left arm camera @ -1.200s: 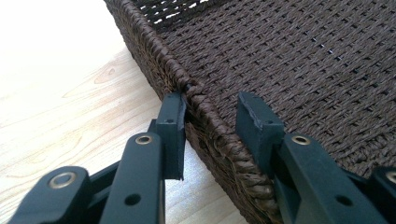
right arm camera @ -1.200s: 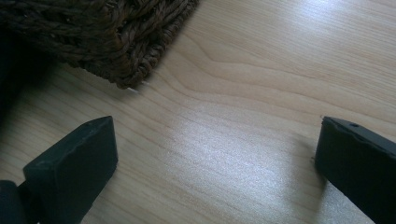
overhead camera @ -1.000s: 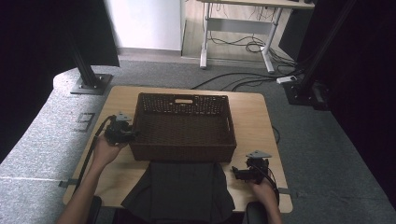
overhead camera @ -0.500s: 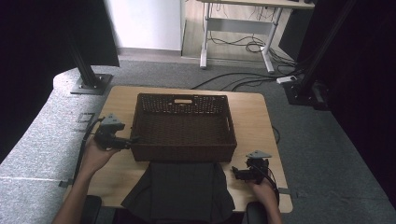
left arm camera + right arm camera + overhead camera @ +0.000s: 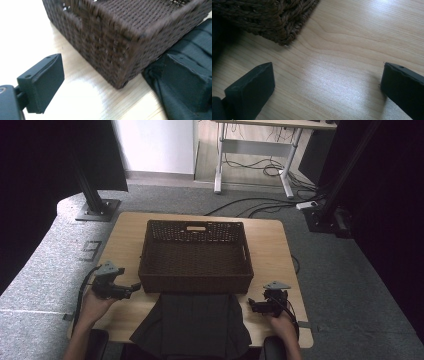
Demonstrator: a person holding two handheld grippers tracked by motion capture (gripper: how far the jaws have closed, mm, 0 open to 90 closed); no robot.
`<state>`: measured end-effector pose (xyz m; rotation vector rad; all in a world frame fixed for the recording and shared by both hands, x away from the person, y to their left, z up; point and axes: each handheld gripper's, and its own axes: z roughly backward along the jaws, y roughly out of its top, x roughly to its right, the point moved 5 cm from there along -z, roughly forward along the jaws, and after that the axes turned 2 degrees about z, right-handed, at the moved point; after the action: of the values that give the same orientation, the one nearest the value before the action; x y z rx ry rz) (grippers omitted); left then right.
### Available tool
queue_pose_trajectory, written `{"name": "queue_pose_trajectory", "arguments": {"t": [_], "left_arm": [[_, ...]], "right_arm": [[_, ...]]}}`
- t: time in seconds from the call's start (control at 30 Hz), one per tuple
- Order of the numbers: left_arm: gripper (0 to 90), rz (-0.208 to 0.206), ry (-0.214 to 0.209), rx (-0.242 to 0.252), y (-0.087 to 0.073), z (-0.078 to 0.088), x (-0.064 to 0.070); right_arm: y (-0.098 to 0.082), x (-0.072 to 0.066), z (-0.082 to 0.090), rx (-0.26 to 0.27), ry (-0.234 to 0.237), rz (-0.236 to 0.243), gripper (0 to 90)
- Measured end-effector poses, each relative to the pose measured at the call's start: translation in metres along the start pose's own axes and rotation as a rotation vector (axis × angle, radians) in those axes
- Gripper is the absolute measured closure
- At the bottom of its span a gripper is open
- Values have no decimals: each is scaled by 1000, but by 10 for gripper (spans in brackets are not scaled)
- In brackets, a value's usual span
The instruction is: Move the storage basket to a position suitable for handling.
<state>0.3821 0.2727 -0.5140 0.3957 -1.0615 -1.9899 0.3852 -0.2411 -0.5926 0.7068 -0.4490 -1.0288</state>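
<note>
The left hand-held gripper (image 5: 134,286) sits at the basket's (image 5: 195,285) near-left corner, just beside the wall. Its jaws have just been opening and now stand wide, with nothing between them. The basket, at the middle of the bench (image 5: 127,227), looks empty. A dark cloth (image 5: 192,325) lies against the basket's near wall and hangs over the bench edge. The right hand-held gripper (image 5: 253,306) rests on the bench right of the cloth, jaws wide, holding nothing. Judgement: the cloth is not yet grasped, so placing it in the basket remains.
</note>
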Motion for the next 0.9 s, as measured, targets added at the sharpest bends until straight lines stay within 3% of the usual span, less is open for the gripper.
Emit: {"name": "queue_pose_trajectory", "arguments": {"t": [0.07,0.13,0.23,0.47,0.53,0.63,0.9], "left_arm": [[32,-5,14,-18,-9,-7,-3],[5,-26,56,-54,-16,-13,-6],[0,-51,102,-145,-26,-24,-10],[0,-31,103,-238,-46,-43,-16],[0,-33,114,-247,-48,-45,-17],[0,-13,92,-208,-51,-50,-17],[0,-4,101,-208,-51,-49,-16]], "right_arm": [[0,0,0,0,-1,0,0],[0,0,0,0,-1,0,0],[0,0,0,0,-1,0,0],[0,0,0,1,2,1,0],[0,0,0,1,1,1,0],[0,0,0,1,2,2,0],[-1,0,1,1,5,5,0]]}}
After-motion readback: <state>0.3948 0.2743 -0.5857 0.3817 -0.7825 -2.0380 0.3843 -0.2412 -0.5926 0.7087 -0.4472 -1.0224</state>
